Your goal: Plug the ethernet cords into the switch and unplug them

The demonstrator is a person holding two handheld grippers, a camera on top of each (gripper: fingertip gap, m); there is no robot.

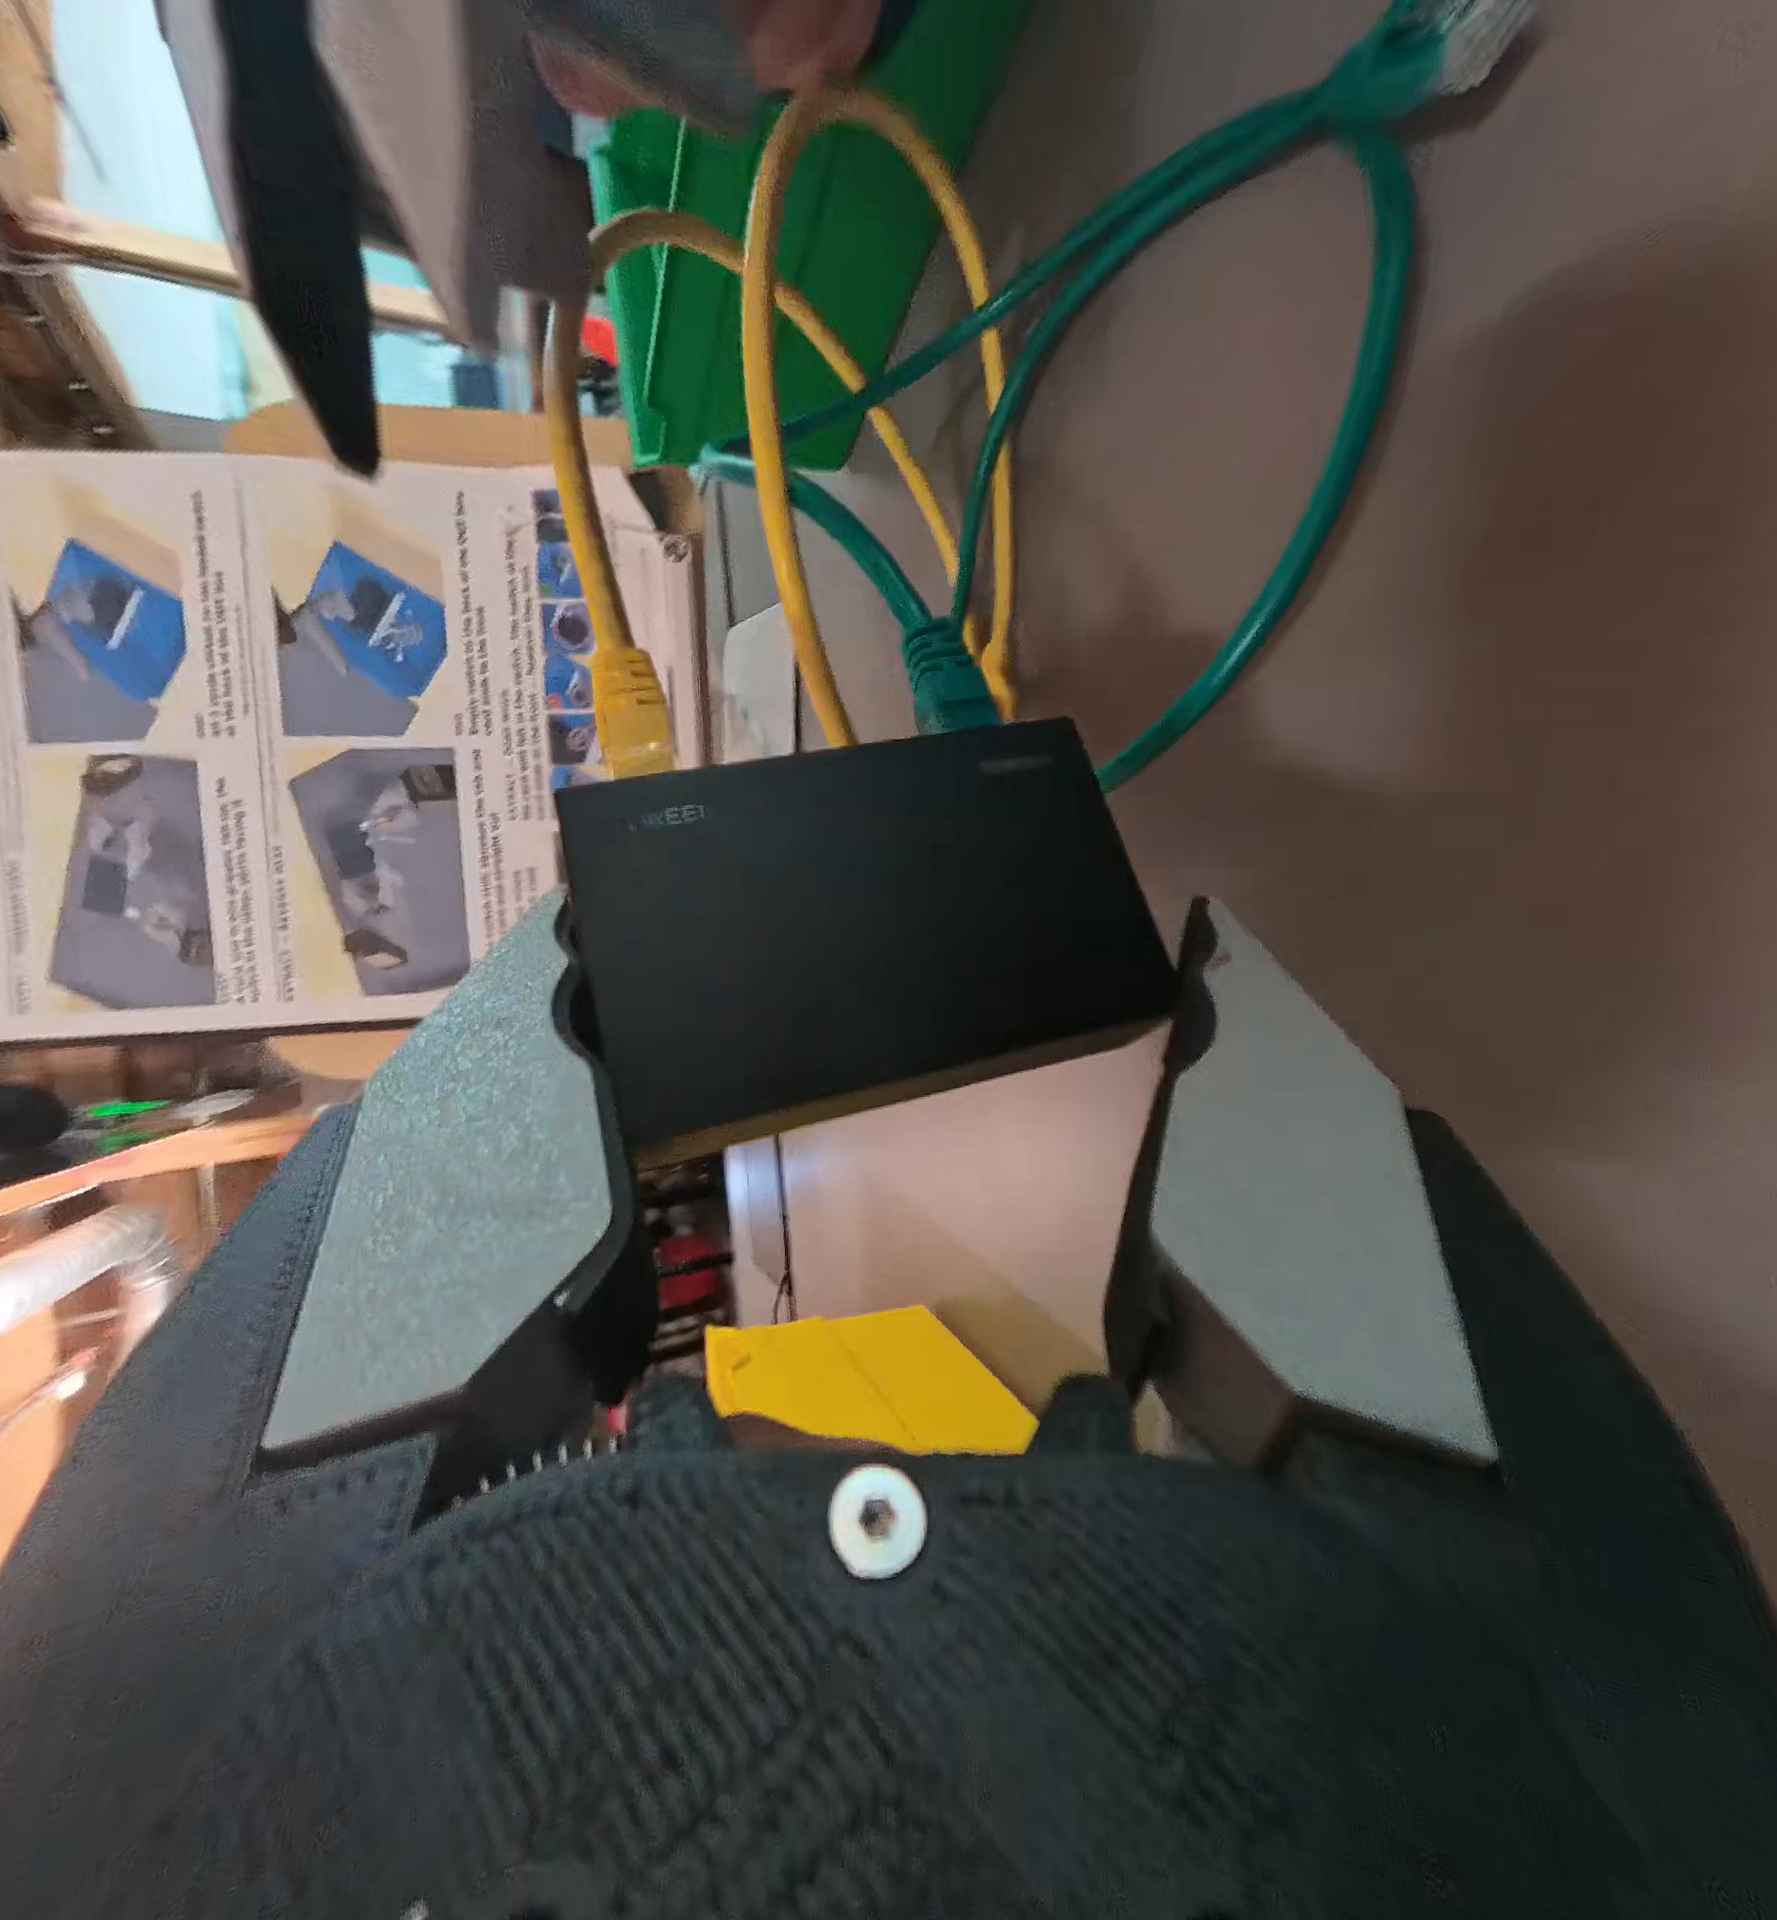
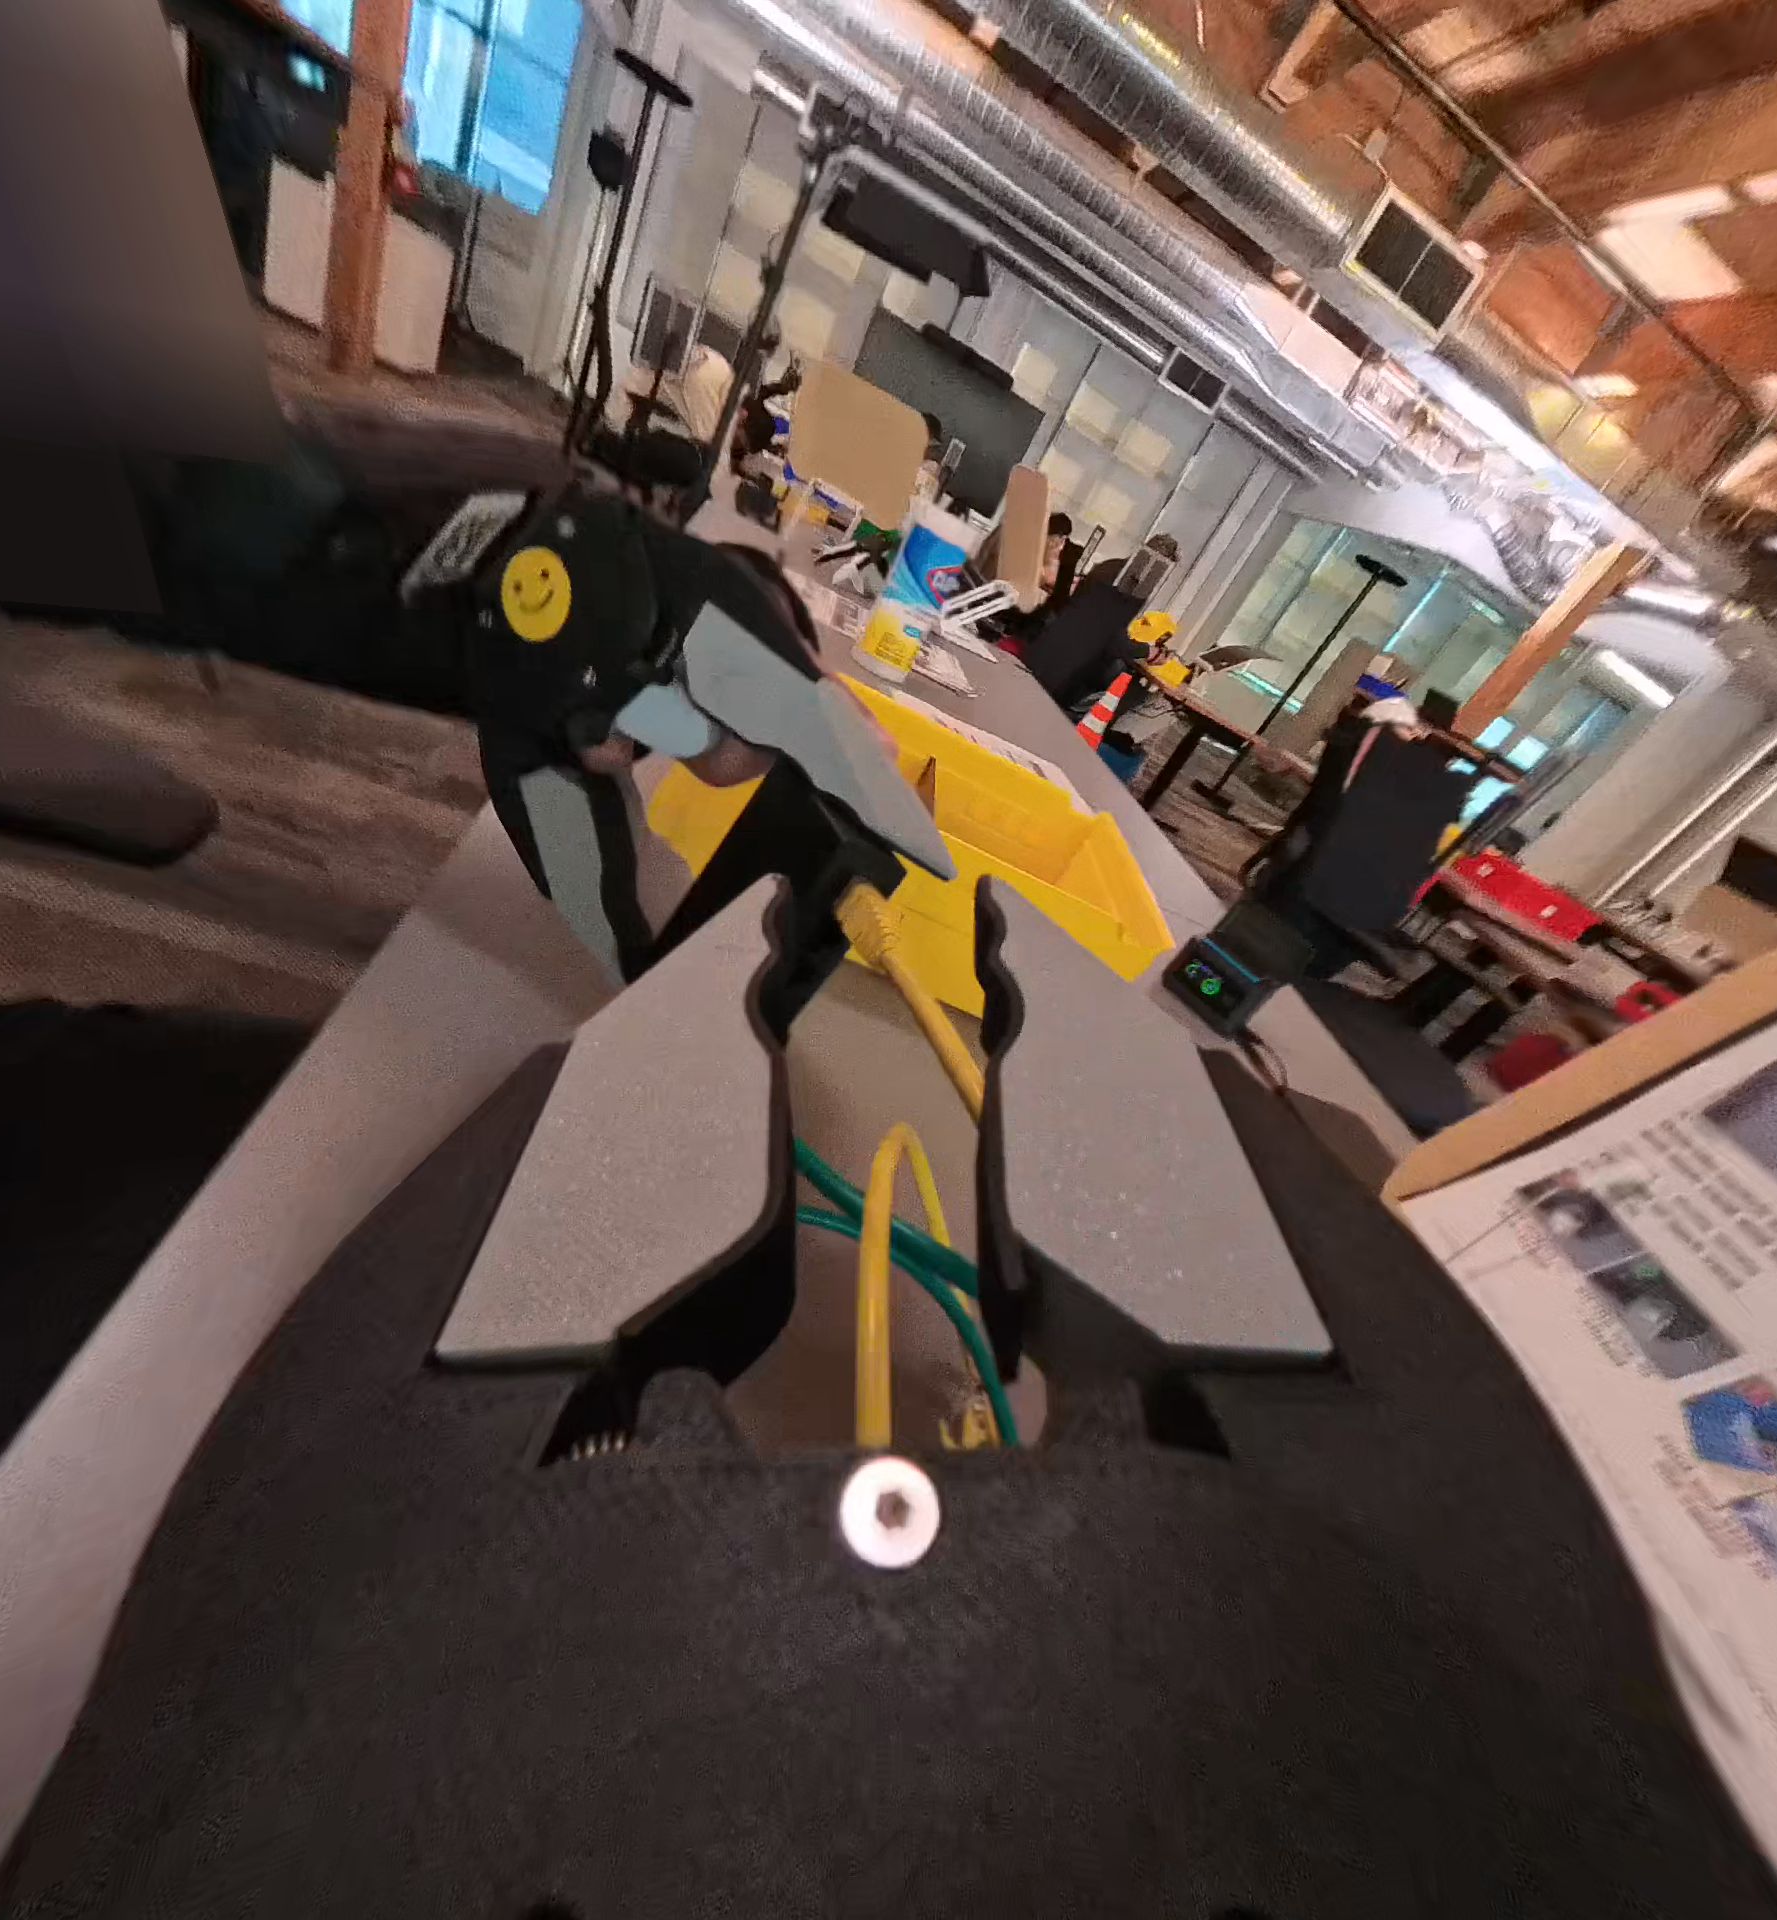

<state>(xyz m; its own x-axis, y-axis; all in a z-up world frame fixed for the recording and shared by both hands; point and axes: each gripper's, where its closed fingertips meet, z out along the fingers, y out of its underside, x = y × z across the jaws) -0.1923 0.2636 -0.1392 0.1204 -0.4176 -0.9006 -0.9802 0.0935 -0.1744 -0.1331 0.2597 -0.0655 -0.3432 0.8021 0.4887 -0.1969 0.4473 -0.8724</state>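
My left gripper (image 1: 879,935) is shut on the black switch (image 1: 842,914) and holds it above the grey table (image 1: 1538,623). A yellow cord's plug (image 1: 635,707) and a green cord's plug (image 1: 941,675) sit in the switch's far side. Another yellow cord (image 1: 770,416) runs down behind the switch. In the right wrist view my right gripper (image 2: 884,935) is open. The plugged yellow cord (image 2: 925,1018) runs between its fingers, close to the right one. Just ahead, the left gripper (image 2: 790,894) holds the switch (image 2: 842,847). The right gripper (image 1: 427,343) shows at the top of the left wrist view.
A green bin (image 1: 811,260) stands beyond the switch. A yellow bin (image 2: 1019,831) sits on the table behind it. The green cord (image 1: 1383,364) loops over the table. An instruction sheet (image 2: 1694,1299) on cardboard stands to the side. A wipes canister (image 2: 905,603) and a small black device (image 2: 1227,977) are farther off.
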